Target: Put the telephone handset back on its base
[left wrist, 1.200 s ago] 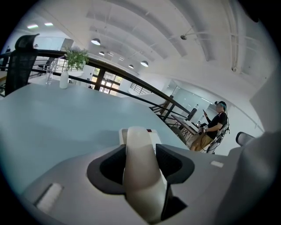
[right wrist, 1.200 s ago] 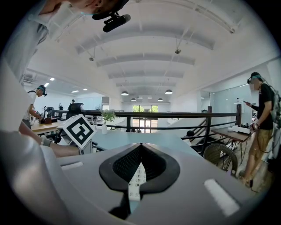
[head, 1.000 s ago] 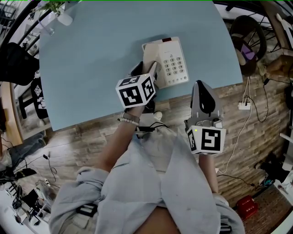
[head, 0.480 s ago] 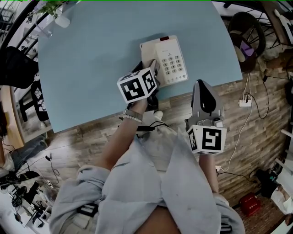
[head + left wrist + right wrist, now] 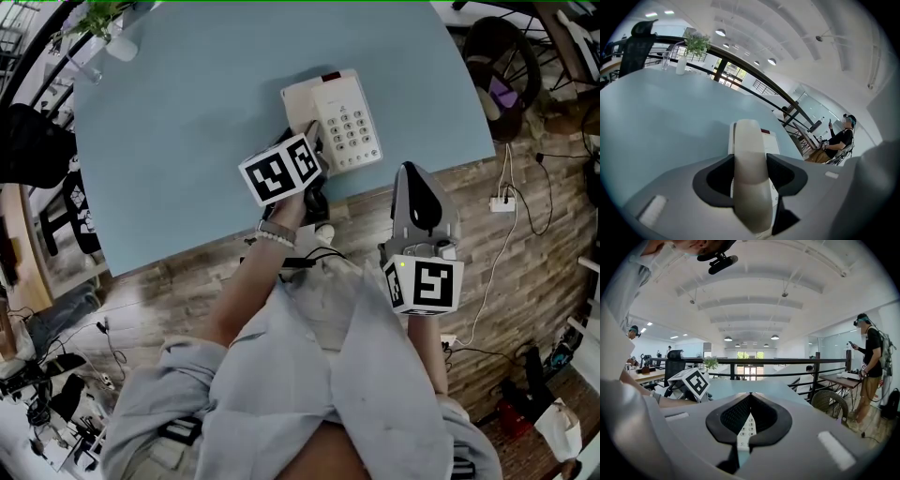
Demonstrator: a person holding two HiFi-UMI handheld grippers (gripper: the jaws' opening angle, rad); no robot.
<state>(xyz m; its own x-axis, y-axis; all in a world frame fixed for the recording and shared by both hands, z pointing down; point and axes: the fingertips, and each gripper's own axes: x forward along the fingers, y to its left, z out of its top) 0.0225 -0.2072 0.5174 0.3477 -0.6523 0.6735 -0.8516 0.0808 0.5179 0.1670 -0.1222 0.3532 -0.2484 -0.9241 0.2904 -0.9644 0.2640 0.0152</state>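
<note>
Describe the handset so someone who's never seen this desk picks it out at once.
On the big light-blue table, look near the person's edge for the cream desk phone with a keypad. The handset is the smooth, rounded cream bar running along the phone's left side, beside the keypad. It's the only buttonless part, and the only thing the left tongs are clamped on.

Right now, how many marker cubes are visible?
2. One marker cube tops the left hand-held gripper holding the handset at the base; the other tops the right hand-held gripper, beyond the table edge.
</note>
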